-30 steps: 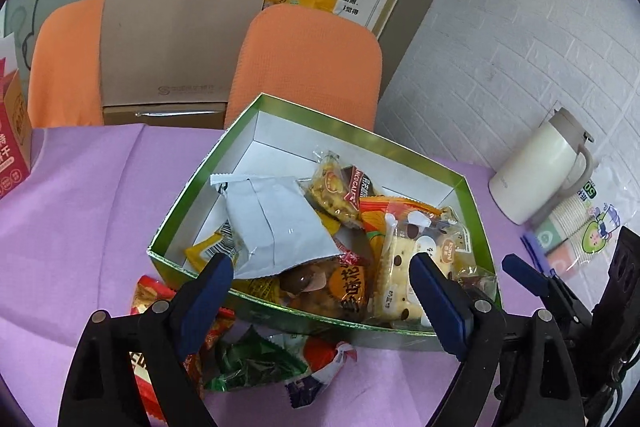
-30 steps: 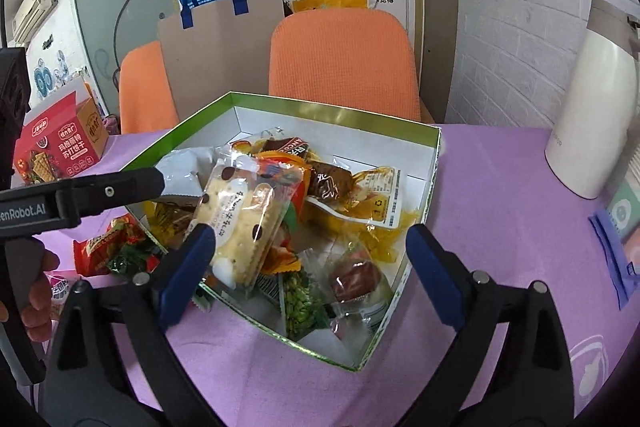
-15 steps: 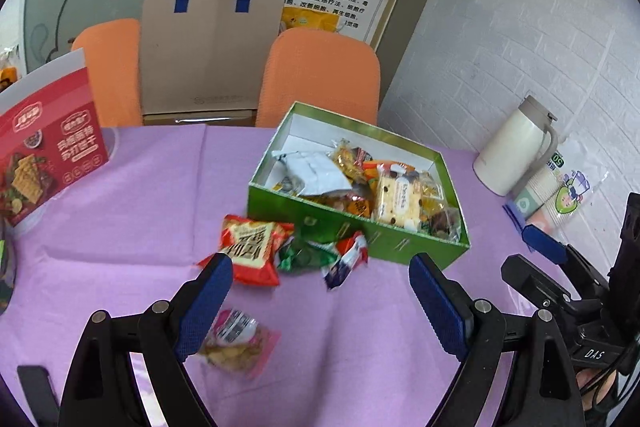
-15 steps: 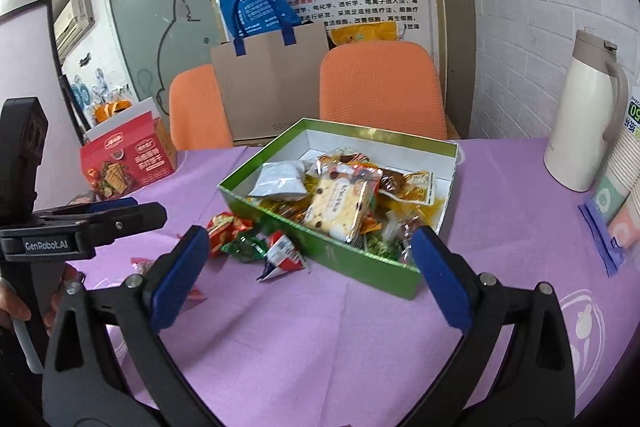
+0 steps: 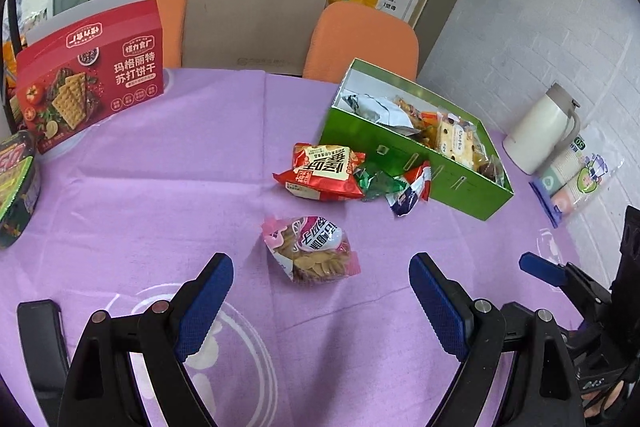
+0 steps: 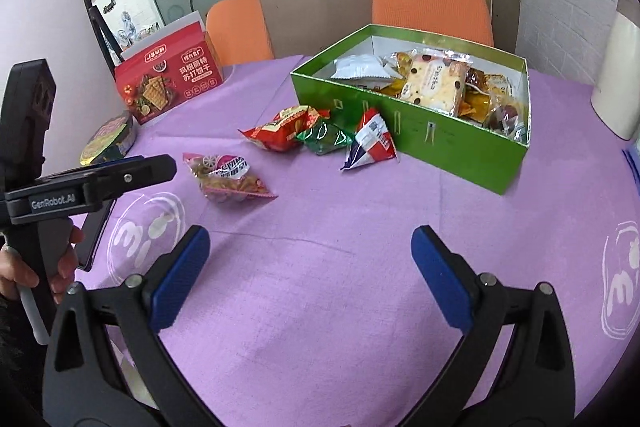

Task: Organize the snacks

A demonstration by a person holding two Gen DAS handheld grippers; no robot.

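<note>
A green box [image 5: 448, 171] [image 6: 440, 147] holding several snack packets sits on the purple tablecloth. Against its near wall lie a red packet [image 5: 320, 171] [image 6: 280, 127], a small green packet [image 5: 376, 181] [image 6: 326, 137] and a red-white-blue packet [image 5: 410, 193] [image 6: 370, 141]. A pink packet of chips [image 5: 312, 251] [image 6: 228, 177] lies apart, nearer to me. My left gripper [image 5: 320, 303] is open, just short of the pink packet, with nothing in it. My right gripper [image 6: 310, 275] is open over bare cloth, well back from the box.
A red cracker box [image 5: 92, 83] [image 6: 168, 75] and a round instant-noodle tub [image 5: 16, 183] [image 6: 108, 139] stand at the left. A white jug [image 5: 540, 131], a cup pack [image 5: 576, 171], two orange chairs [image 5: 360, 43], a paper bag [image 5: 252, 19] and a dark phone [image 5: 40, 327].
Both grippers have pulled back and up from the green box, which now sits farther away. The loose packets on the cloth have come into view. Both stayed open.
</note>
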